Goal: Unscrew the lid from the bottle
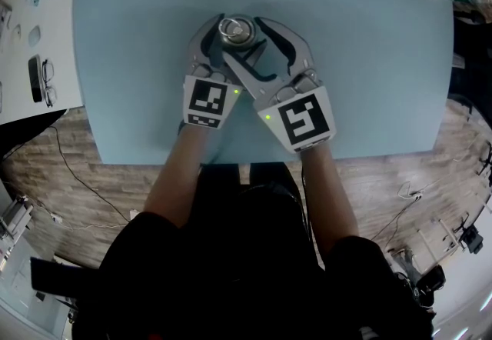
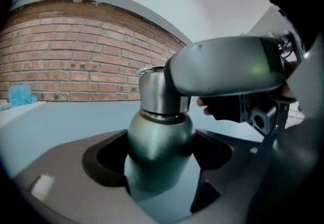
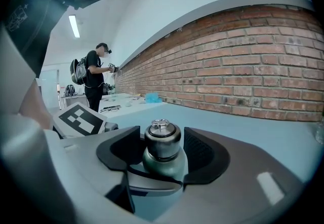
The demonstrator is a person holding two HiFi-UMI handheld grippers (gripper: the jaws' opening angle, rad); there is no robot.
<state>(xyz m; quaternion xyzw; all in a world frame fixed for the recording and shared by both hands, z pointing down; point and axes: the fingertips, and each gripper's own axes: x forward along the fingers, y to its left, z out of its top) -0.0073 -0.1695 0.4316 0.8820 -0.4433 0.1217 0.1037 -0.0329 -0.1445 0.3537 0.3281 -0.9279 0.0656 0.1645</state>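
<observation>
The bottle (image 1: 234, 32) is stood upright near the middle of a pale blue worktop (image 1: 361, 61), which is backed by a red brick wall (image 2: 76, 50) and set over a wood-patterned floor (image 1: 108, 177). Its body is of dull, finely grained green-grey metal, rounded at the shoulder. The lid (image 3: 162, 137) is a brushed steel cylinder topped with a small ring. The body is pinched low down between the dark pads of the left hand-held gripper (image 2: 161, 159). The right hand-held gripper (image 3: 163, 154) is placed higher, its ribbed pads spread to either side of the lid and not pressed on it. A person (image 3: 93, 78) is seen standing far off beside a white table (image 3: 119, 109).
</observation>
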